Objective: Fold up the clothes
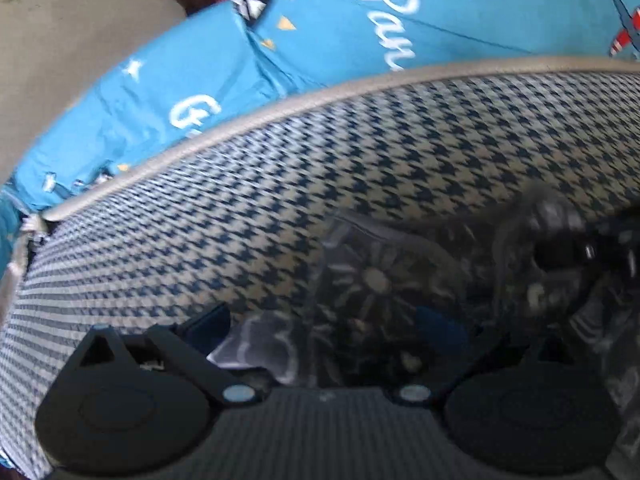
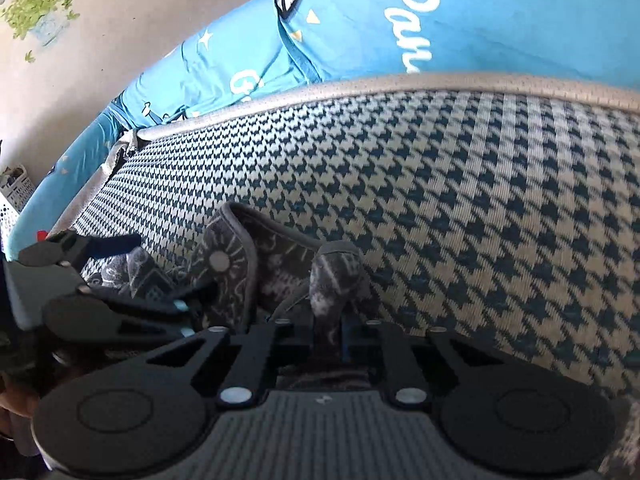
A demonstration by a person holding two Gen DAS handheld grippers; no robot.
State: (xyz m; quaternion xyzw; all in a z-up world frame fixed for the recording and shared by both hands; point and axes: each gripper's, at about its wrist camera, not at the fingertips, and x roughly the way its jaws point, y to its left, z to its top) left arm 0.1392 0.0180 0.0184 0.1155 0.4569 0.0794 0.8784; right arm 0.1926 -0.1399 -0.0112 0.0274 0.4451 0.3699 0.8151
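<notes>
The right hand-held gripper (image 2: 327, 334) is pinching a bunched fold of the dark patterned garment (image 2: 240, 264), fingers pressed together on the cloth. The left hand-held gripper (image 1: 320, 332) looks spread wide, with the same garment (image 1: 372, 280) lying between its fingers; that view's blurry, so I can't tell if it's actually touching. The garment sits crumpled on a houndstooth mat (image 2: 460, 200) with a beige trimmed edge. Beyond the mat there's a blue bedsheet (image 2: 500, 20) with white lettering, then a wall (image 2: 120, 20).
</notes>
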